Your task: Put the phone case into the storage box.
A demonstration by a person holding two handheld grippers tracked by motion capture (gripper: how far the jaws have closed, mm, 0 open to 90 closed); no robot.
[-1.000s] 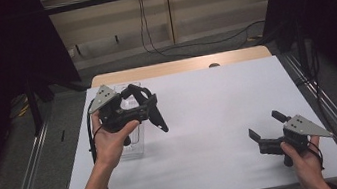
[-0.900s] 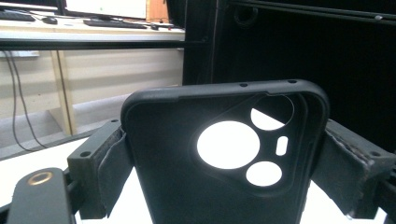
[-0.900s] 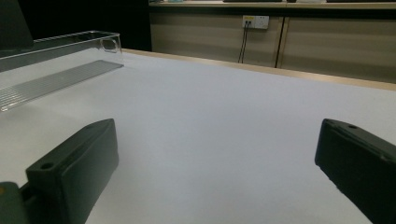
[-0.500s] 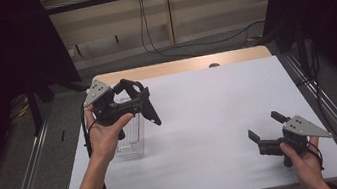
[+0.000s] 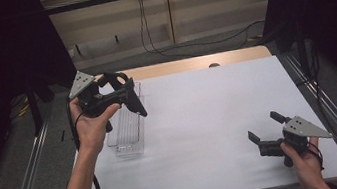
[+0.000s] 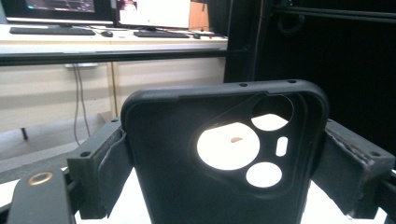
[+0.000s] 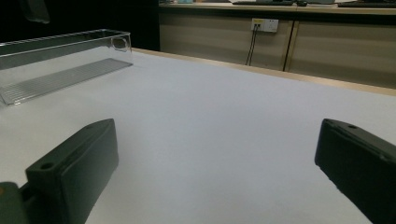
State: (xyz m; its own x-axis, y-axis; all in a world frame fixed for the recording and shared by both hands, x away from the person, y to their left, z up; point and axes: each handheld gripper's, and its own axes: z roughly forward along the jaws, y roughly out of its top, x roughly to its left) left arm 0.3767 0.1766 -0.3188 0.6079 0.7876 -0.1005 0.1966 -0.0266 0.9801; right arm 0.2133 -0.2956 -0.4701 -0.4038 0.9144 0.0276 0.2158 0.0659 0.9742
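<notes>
In the high view, the left gripper (image 5: 123,93) is held raised in the person's left hand (image 5: 91,128), above the clear plastic tray (image 5: 127,131) that lies near the left edge of the white table (image 5: 210,118). A black phone case (image 5: 128,93) is clamped between its jaws, above the tray's far half. The forearm is angled up from the bottom edge, the wrist bent back so that the grey plate is turned toward the far left. Against the pictures from a second earlier, the left gripper is seen lifted higher and carried farther from the person, along the tray toward its far end. The right gripper (image 5: 266,133) is kept low over the table, well to the right of the tray and near the table's near edge, its jaws spread and nothing between them; its place is unchanged.

In the left gripper view, the phone case (image 6: 224,158) is shown upright, pinched at both sides by the padded jaws, its camera cut-outs lit by the table behind.

In the right gripper view, the two jaws are seen wide apart over the bare table (image 7: 224,121), with the tray (image 7: 60,60) lying well off at upper left.
</notes>
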